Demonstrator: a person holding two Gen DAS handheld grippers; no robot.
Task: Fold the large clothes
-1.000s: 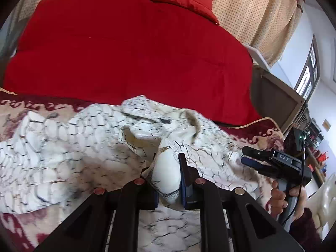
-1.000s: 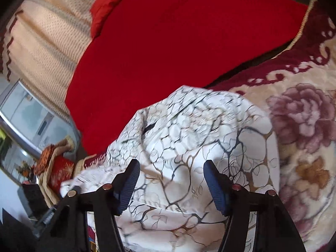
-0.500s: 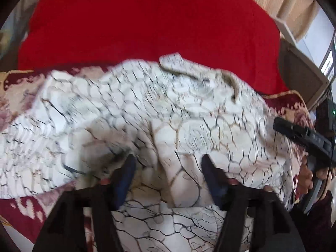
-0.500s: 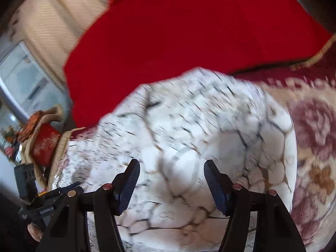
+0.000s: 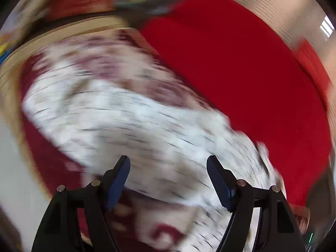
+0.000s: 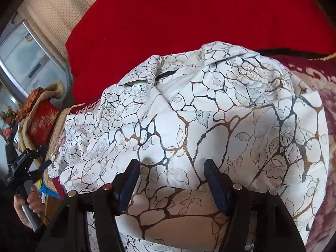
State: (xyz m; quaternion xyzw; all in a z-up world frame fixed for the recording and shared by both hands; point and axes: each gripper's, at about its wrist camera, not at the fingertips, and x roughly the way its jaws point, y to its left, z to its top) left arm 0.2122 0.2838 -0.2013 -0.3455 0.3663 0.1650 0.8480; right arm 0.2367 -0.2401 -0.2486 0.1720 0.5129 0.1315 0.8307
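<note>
A large white garment (image 6: 220, 109) with a dark vein print lies bunched on a floral blanket (image 6: 327, 96). My right gripper (image 6: 171, 166) hovers just over it, its fingers spread wide with only flat cloth beneath the gap. The left wrist view is heavily blurred. There my left gripper (image 5: 168, 163) has its jaws opening over the garment (image 5: 136, 126), with no cloth pinched between the pads. At the left edge of the right wrist view, a hand (image 6: 31, 197) holds the left gripper (image 6: 27, 161) beside the garment's edge.
A red bedspread (image 6: 189, 21) rises behind the garment. A dotted beige curtain (image 6: 52, 14) hangs at the back left. A red box (image 6: 42, 124) and cluttered items sit at the left, beyond the blanket's border.
My left gripper let go of the pinched fold, opened wide, rolled and swung sideways, blurring its view. My right gripper stayed open and sank closer over the garment.
</note>
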